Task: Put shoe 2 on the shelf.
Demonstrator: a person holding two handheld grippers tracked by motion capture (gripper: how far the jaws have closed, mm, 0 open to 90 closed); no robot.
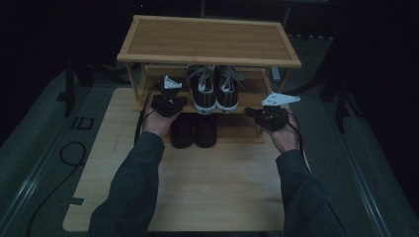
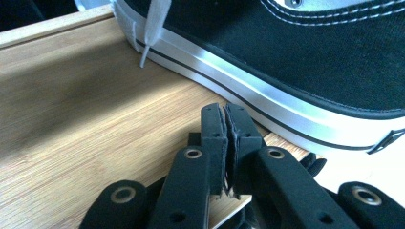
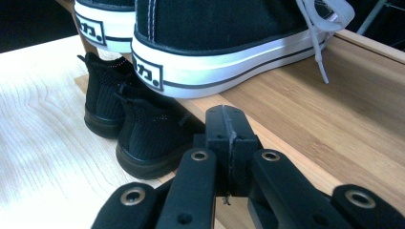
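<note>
High view is looking down from over the table toward the shoe rack (image 1: 209, 39); both gripper views are sitting right against its middle shelf, sharing the sneakers (image 3: 224, 43).

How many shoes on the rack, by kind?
Black-and-white lace-up sneakers: 2, on the middle shelf
All-black slip-on shoes: 2, on the bottom level
Total: 4 shoes, 2 pairs
</note>
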